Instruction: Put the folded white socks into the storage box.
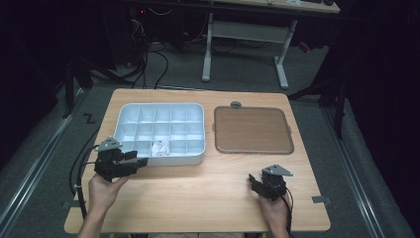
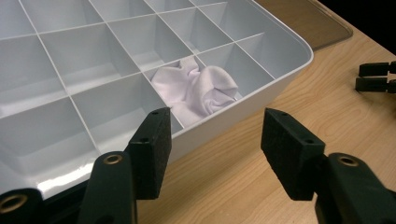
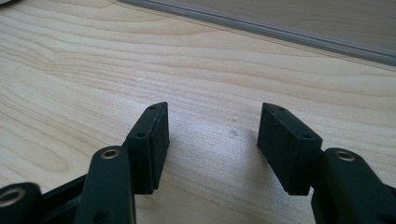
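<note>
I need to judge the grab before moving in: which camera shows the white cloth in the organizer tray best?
The left gripper view: the crumpled white cloth sits large and sharp in a near-edge compartment of the tray, just beyond the open left gripper. In the high view it is a small white blob.

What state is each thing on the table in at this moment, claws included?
Left claw: open, nothing between its pads, at the near edge of the organizer.
Right claw: open, nothing between its pads, over bare table.
White cloth: crumpled, lying in a near-row compartment.
Compartment organizer: lidless, other visible compartments empty.
Brown tray: flat on the table, nothing on it.
</note>
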Motion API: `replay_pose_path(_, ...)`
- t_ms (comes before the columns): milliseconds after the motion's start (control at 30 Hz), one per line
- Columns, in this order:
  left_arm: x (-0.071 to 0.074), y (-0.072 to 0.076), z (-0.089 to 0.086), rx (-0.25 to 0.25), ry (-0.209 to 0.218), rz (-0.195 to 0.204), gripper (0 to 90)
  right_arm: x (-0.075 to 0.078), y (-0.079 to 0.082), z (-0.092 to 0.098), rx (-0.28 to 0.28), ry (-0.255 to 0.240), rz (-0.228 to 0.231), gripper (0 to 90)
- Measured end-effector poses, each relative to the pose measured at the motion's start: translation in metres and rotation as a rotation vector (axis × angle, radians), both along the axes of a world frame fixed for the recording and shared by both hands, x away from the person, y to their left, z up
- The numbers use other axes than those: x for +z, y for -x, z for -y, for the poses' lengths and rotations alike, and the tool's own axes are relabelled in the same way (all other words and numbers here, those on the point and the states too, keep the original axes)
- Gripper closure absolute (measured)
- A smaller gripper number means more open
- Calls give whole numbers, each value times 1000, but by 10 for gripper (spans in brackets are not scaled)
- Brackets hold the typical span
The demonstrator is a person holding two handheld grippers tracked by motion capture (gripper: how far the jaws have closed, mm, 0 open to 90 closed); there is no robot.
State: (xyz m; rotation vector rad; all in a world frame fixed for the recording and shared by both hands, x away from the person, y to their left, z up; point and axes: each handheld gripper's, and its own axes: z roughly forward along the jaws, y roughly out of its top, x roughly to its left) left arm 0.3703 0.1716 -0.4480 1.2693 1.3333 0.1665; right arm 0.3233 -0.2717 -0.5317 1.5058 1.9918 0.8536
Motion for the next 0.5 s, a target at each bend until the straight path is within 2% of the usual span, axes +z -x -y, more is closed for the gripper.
replay_pose_path(500,-9,10,-2,0,10,5,427,0,0,0,1,-1,0,440)
